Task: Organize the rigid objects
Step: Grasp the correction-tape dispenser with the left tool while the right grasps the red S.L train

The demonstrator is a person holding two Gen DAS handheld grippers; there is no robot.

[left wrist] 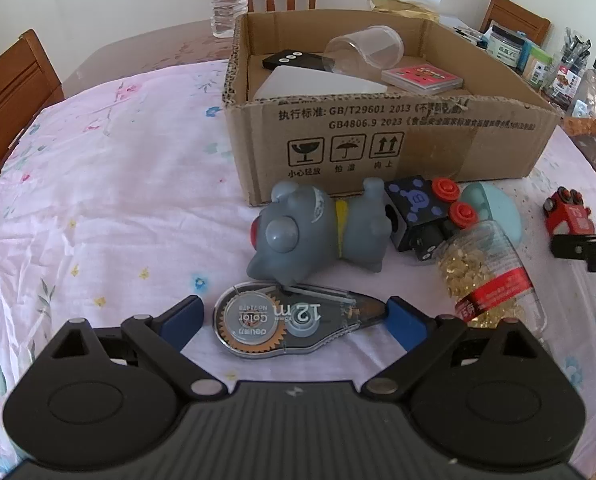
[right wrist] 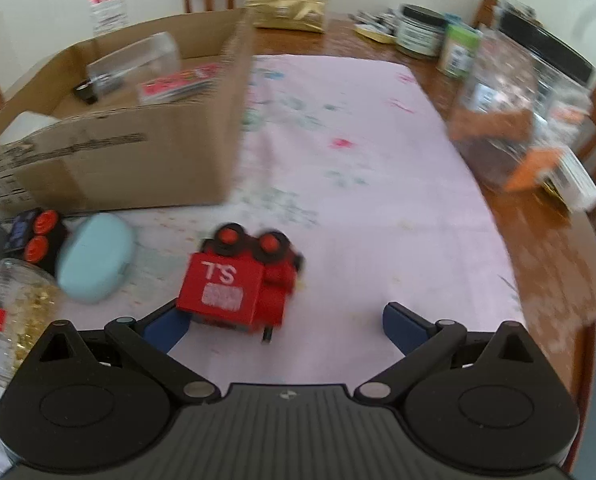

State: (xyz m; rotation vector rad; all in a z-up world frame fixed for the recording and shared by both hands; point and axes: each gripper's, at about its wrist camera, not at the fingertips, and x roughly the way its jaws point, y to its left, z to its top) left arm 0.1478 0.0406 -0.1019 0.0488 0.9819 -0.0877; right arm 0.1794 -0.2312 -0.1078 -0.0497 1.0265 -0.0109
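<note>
Left tool (left wrist: 293,316): jaws spread wide, straddling the correction tape dispenser (left wrist: 293,322), which lies flat on the counter (left wrist: 117,200). Its long axis runs across the gap from pad to pad, round end toward the left-hand pad, tapered nose at or just short of the right-hand pad; contact there cannot be told. A closing grip would likely bear on the two ends, not the flat sides.

Right tool (right wrist: 285,322): jaws spread, nothing pinched. The red toy truck (right wrist: 237,280) sits off-centre, close against the left-hand pad, well apart from the other; it lies on its side, wheels pointing away from the camera.

Cardboard box (left wrist: 378,144) stands beyond both tools, open-topped, already holding a clear cup (left wrist: 364,50), a remote and a pink card pack. The left tool is nearer the dispenser; the right is nearer the truck.

Right wrist view is motion-blurred; truck lettering is partly legible. The grey toy dog (left wrist: 318,232), black toy truck (left wrist: 422,216) and jar of gold pins (left wrist: 486,276) lie before the box.
</note>
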